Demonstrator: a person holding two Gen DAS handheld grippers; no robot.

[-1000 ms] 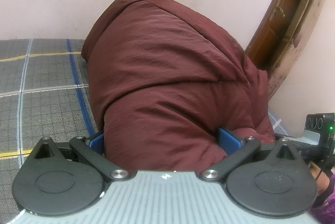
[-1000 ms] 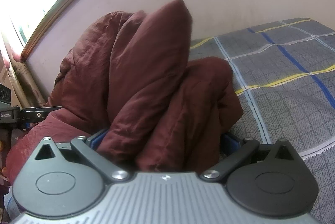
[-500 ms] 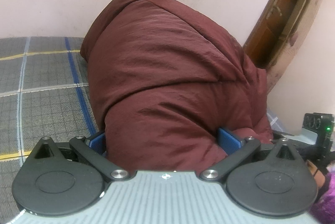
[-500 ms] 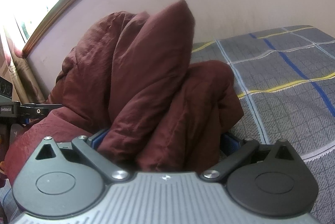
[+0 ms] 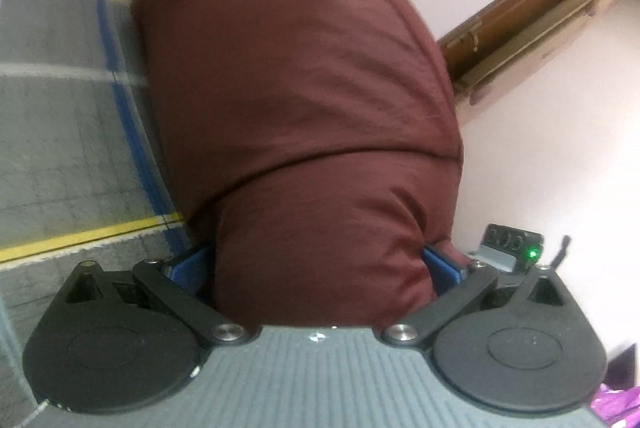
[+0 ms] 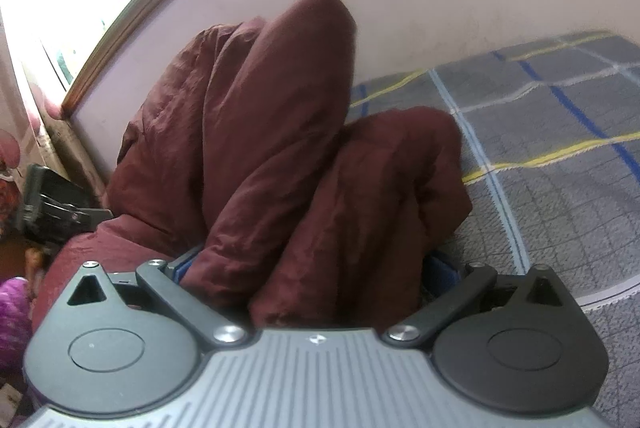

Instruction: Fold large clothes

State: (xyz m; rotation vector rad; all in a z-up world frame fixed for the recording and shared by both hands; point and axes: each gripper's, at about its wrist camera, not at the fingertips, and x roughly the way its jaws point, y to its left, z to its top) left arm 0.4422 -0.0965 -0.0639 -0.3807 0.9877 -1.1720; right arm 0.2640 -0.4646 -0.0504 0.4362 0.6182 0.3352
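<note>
My left claw [image 5: 318, 268] clamped a thick roll of the maroon garment [image 5: 304, 99], and my right claw [image 6: 316, 268] pinched bunched folds of it [image 6: 280, 131]. It hung above the checked bedspread [image 6: 552, 155], near the wall.

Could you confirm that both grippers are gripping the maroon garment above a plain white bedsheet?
Not quite: the bedsheet is grey with blue, yellow and white check lines, as the right wrist view shows. Both the left gripper and right gripper do grip the maroon garment.
</note>
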